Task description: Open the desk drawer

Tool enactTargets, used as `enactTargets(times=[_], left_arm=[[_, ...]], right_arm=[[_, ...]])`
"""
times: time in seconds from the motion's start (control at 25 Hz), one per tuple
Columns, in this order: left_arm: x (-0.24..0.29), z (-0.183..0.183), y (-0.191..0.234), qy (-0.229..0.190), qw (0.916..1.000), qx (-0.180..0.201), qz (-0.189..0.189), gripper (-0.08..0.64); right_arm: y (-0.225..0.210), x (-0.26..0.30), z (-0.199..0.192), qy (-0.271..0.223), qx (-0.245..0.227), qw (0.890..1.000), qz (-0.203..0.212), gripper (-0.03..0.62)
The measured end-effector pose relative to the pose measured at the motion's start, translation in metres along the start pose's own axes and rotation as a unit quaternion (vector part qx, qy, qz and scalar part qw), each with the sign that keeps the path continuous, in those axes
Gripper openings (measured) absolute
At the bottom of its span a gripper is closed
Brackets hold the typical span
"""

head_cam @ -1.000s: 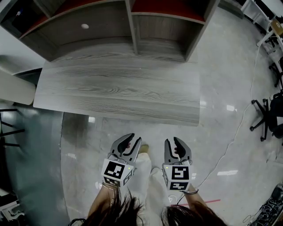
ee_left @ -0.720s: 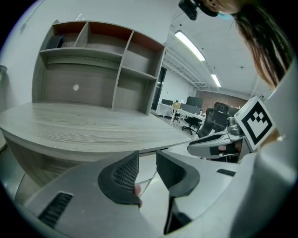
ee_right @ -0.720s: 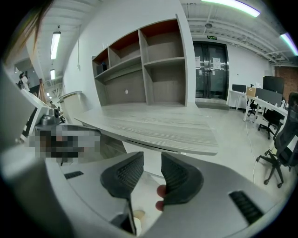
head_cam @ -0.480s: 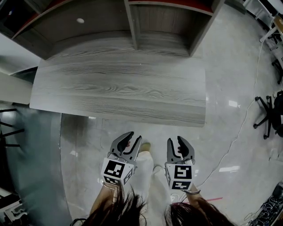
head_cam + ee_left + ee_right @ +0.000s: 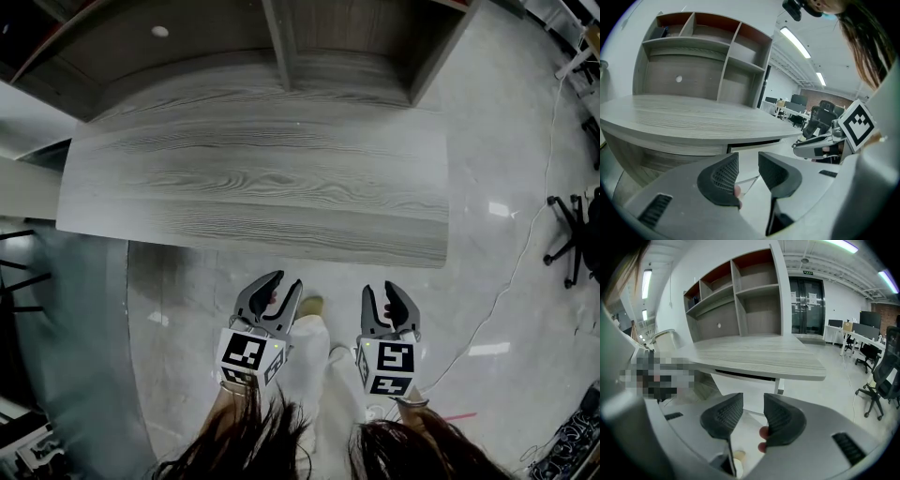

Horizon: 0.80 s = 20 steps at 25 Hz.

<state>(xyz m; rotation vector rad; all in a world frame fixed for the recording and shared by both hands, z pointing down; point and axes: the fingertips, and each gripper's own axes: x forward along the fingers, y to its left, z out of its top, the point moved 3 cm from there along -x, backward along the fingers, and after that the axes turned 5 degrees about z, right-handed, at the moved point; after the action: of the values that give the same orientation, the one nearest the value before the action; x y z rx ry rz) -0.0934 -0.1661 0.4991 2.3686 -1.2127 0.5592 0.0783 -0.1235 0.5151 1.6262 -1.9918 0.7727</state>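
Closed drawer (image 5: 754, 145) under the table (image 5: 253, 178) runs 9 to 3 o'clock. Left gripper (image 5: 286, 282) and right gripper (image 5: 380, 289) fingers, empty, have just spread wider.

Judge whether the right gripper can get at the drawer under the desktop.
Probably yes: the right gripper, its fingers just opening and empty, faces the drawer with only open floor between.

L gripper (image 5: 284, 282) & R gripper (image 5: 380, 290) held low side by side, both angled fwd-down, jaws just been opening, now apart w/ nothing between.
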Motion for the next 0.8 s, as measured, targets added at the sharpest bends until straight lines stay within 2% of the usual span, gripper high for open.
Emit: enactTargets(times=[0.28, 0.48, 0.68, 0.8], left_arm=[[0.009, -0.011, 0.001, 0.004, 0.9999, -0.012, 0.004, 0.121], [0.015, -0.008, 0.004, 0.012, 0.9998, -0.010, 0.008, 0.129], [0.022, -0.009, 0.009, 0.000, 0.9999, -0.008, 0.007, 0.132], [0.023, -0.013, 0.011, 0.011, 0.9998, -0.010, 0.011, 0.133]], right_arm=[[-0.007, 0.007, -0.008, 0.012, 0.002, 1.000, -0.001, 0.129], [-0.010, 0.014, -0.011, 0.020, 0.005, 1.000, 0.001, 0.137], [-0.015, 0.019, -0.013, 0.026, 0.008, 1.000, -0.002, 0.144], [-0.016, 0.022, -0.014, 0.029, 0.008, 1.000, -0.003, 0.147]])
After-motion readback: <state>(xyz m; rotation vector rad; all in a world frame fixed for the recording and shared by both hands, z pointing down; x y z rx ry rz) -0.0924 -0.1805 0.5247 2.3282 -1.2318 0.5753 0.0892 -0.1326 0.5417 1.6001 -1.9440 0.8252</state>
